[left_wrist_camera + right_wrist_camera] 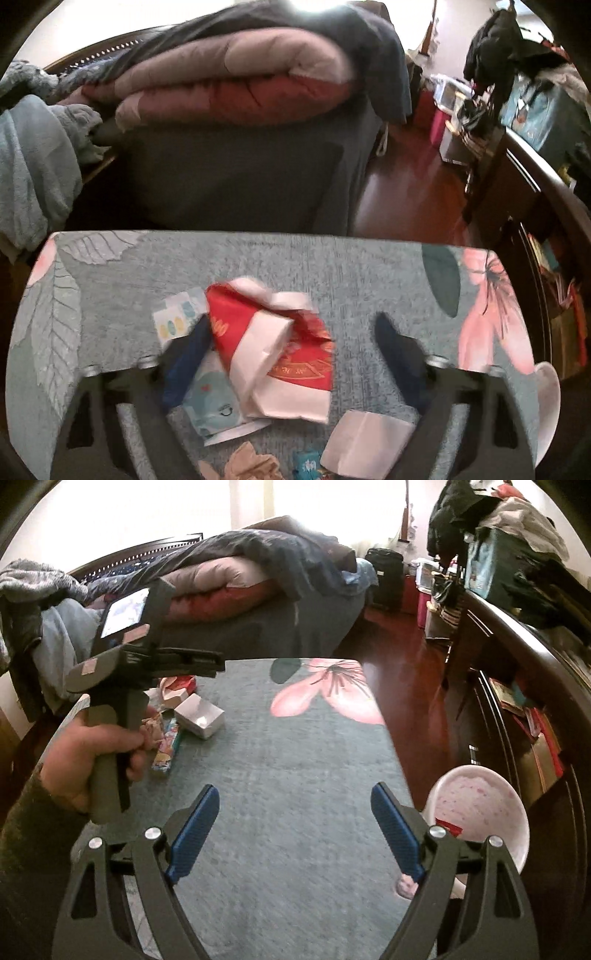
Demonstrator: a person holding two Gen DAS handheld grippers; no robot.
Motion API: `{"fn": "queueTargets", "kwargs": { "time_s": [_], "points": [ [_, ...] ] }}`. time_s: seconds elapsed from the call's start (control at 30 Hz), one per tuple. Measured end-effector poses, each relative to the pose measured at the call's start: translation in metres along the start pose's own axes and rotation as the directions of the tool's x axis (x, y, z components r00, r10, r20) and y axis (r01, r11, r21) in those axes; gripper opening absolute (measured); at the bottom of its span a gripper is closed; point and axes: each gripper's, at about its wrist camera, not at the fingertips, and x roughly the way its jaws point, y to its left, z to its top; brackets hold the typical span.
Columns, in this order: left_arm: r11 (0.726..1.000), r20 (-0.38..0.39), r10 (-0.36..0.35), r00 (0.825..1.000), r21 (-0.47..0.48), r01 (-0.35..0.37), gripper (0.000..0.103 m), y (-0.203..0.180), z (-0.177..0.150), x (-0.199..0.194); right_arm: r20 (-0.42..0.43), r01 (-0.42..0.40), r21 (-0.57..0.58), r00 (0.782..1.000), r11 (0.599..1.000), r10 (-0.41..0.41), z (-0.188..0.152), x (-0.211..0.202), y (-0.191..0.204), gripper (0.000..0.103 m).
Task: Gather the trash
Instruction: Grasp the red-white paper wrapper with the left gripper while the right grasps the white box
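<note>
The left hand-held gripper (291,354) is spread around a red-and-white wrapper (280,343); the right hand-held gripper (295,830) is spread over bare worktop (288,760).

You see a bed (280,602) piled with quilts (236,81) behind the floral table (280,746), and a cluttered dresser (517,635) alongside.

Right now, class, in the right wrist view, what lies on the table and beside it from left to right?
Hand holding the other gripper, candy wrapper, white box, pink flower print, white bin beside the table.
</note>
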Motion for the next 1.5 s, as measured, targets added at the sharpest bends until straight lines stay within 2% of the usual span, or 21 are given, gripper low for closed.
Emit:
{"fn": "queueTargets", "kwargs": {
  "time_s": [0.03,0.07,0.23,0.4,0.63,0.73,0.8,0.9,0.97,1.0,1.03,1.27,1.5],
  "points": [
    [1.0,0.002,0.003,1.0,0.005,-0.003,0.066,0.0,0.001,0.0,-0.004,-0.002,-0.003,1.0,1.0,0.002,0.002,0.003,0.003,0.085],
    [1.0,0.012,0.007,1.0,0.015,-0.007,0.057,-0.001,0.001,0.0,-0.006,-0.007,-0.005,1.0,1.0,0.007,0.004,0.005,0.007,0.085],
    [0.999,0.02,-0.039,0.999,-0.024,0.04,0.057,0.013,0.003,-0.012,-0.025,-0.04,-0.003,0.999,0.999,0.04,0.018,0.015,0.019,0.085],
    [0.997,0.077,-0.06,0.995,-0.049,0.063,0.057,0.039,0.0,-0.05,-0.033,-0.076,-0.014,0.997,0.997,0.076,0.037,0.031,0.037,0.085],
    [0.996,0.13,-0.067,0.989,-0.056,0.075,0.057,0.074,-0.002,-0.087,-0.104,-0.113,-0.024,0.988,0.993,0.11,0.067,0.092,0.067,0.085],
    [0.995,0.141,-0.071,0.987,-0.055,0.079,0.058,0.084,-0.002,-0.094,-0.14,-0.128,0.008,0.982,0.992,0.128,0.076,0.12,0.072,0.085],
    [0.995,0.146,-0.075,0.986,-0.054,0.083,0.058,0.089,-0.002,-0.096,-0.171,-0.16,0.058,0.971,0.985,0.168,0.081,0.137,0.071,0.085],
    [0.995,0.149,-0.077,0.986,-0.056,0.086,0.058,0.096,-0.003,-0.098,-0.179,-0.166,0.096,0.967,0.981,0.181,0.083,0.149,0.072,0.086],
    [0.995,0.149,-0.073,0.986,-0.06,0.083,0.058,0.099,-0.005,-0.098,-0.18,-0.162,0.078,0.968,0.984,0.173,0.085,0.149,0.077,0.084],
    [0.994,0.147,-0.075,0.986,-0.065,0.085,0.058,0.101,-0.005,-0.097,-0.178,-0.145,0.058,0.972,0.988,0.153,0.085,0.148,0.08,0.078],
    [0.994,0.145,-0.076,0.986,-0.07,0.087,0.058,0.102,-0.005,-0.097,-0.174,-0.134,0.041,0.975,0.99,0.14,0.085,0.149,0.084,0.062],
    [0.992,0.155,-0.076,0.985,-0.084,0.09,0.058,0.106,-0.01,-0.108,-0.158,-0.116,0.02,0.98,0.993,0.118,0.082,0.135,0.086,0.06],
    [0.99,0.172,-0.101,0.98,-0.082,0.116,0.058,0.102,-0.024,-0.134,-0.109,-0.097,0.05,0.989,0.994,0.102,0.06,0.081,0.063,0.06]
  ]
}}
